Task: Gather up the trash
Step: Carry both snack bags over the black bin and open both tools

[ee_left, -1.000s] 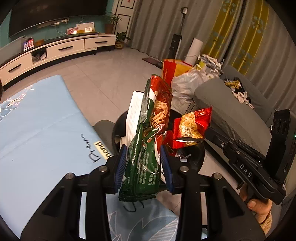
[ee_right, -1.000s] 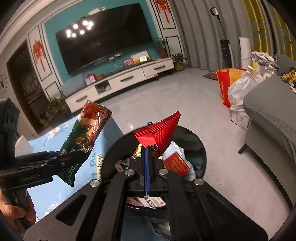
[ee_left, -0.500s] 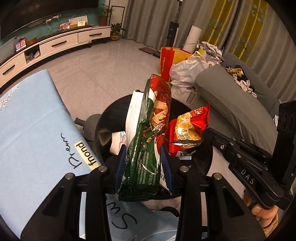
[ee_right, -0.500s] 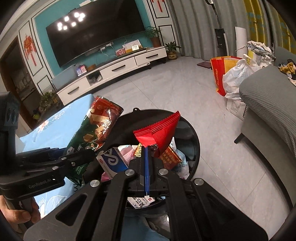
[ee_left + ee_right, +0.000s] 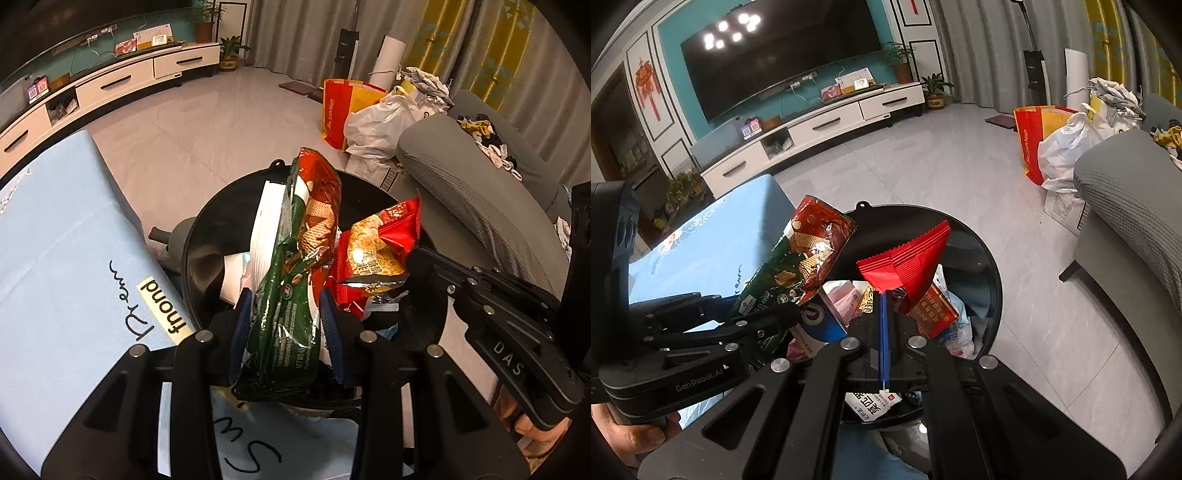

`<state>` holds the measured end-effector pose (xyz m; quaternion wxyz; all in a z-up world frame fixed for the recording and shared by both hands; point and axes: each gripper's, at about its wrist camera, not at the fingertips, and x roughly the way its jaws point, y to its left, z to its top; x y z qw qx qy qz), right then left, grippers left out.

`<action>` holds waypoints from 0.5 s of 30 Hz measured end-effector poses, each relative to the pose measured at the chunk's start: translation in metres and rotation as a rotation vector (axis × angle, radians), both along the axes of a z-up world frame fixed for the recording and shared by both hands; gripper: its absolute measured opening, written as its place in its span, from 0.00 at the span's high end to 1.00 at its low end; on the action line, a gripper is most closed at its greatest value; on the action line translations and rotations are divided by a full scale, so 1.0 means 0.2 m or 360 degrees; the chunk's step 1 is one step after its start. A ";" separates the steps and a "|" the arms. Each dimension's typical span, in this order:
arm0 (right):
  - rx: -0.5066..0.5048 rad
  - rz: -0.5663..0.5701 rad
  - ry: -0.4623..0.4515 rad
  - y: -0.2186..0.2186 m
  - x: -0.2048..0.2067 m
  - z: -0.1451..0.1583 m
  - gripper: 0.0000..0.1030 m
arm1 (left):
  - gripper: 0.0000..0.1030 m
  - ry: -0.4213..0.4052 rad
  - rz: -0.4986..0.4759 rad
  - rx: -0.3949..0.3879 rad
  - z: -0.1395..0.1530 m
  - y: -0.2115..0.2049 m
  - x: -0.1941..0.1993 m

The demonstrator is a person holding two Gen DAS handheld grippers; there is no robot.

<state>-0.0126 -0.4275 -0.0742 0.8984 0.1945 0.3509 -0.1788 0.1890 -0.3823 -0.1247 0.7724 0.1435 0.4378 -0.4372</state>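
Note:
My left gripper [image 5: 286, 325] is shut on a green and red wafer bag [image 5: 295, 280] with a white paper sheet [image 5: 267, 225] behind it, held upright over the round black trash bin [image 5: 207, 229]. The same wafer bag [image 5: 798, 262] shows at the left of the right wrist view. My right gripper [image 5: 882, 332] is shut on a red snack wrapper [image 5: 908, 262], also above the bin [image 5: 991, 280]. From the left wrist view that red wrapper [image 5: 380, 251] hangs beside the wafer bag. The bin holds several wrappers and cartons.
A light blue table cover [image 5: 66, 280] lies left of the bin. A grey sofa [image 5: 476, 199] stands to the right, with a red and yellow bag [image 5: 343, 107] and a white plastic bag [image 5: 376, 122] on the floor behind. A white TV cabinet [image 5: 827, 125] lines the far wall.
Both grippers have sunk and moved forward over the bin with their wrappers. The bin fills more of both views and its contents show more.

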 end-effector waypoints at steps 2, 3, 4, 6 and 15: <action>0.0001 0.0000 0.0003 0.00 0.01 0.00 0.99 | 0.64 0.0003 -0.0003 0.0005 -0.01 -0.01 0.00; 0.0003 0.0000 0.0005 -0.01 0.01 0.00 0.99 | 0.64 0.0002 -0.0004 0.0008 -0.01 -0.01 0.00; 0.0004 0.0001 0.0005 0.00 0.01 0.00 0.99 | 0.64 0.0001 -0.0008 0.0012 -0.01 -0.02 0.00; 0.0006 0.0002 0.0008 -0.01 0.01 -0.01 0.99 | 0.63 -0.0003 -0.0012 0.0018 -0.02 -0.02 0.00; 0.0020 0.0003 0.0012 0.00 0.02 -0.02 0.99 | 0.63 -0.0013 -0.0011 0.0043 -0.03 -0.04 -0.01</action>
